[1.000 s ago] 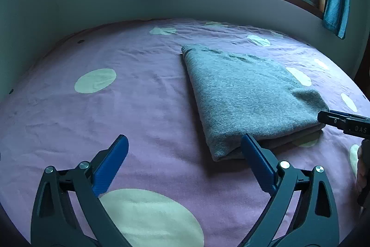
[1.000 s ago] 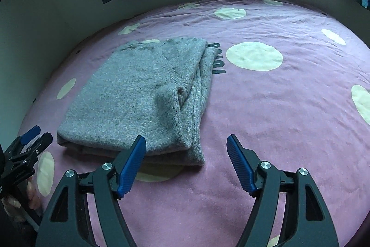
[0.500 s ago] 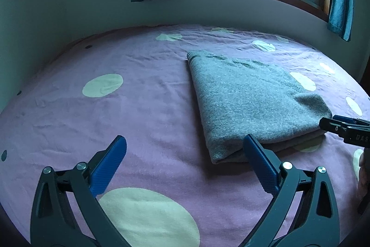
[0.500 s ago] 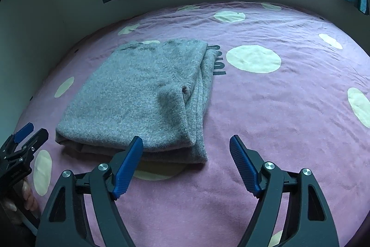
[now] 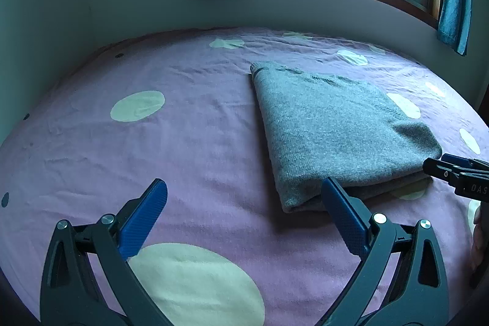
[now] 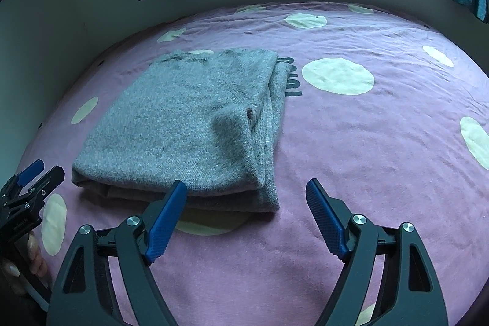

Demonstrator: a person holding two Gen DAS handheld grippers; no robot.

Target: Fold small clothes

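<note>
The grey sweater (image 6: 183,124) lay folded mid-bed; left gripper (image 5: 244,216) spread empty, right gripper (image 6: 246,213) opening, empty.

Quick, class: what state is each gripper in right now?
Left gripper: open, holding nothing.
Right gripper: jaws opening, nothing between them; grey folded sweater lies free.

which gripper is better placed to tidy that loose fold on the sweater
Right, probably. The right gripper faces the sweater's bunched edge, jaws opening with nothing between them. The left gripper sits toward the smooth side.
</note>
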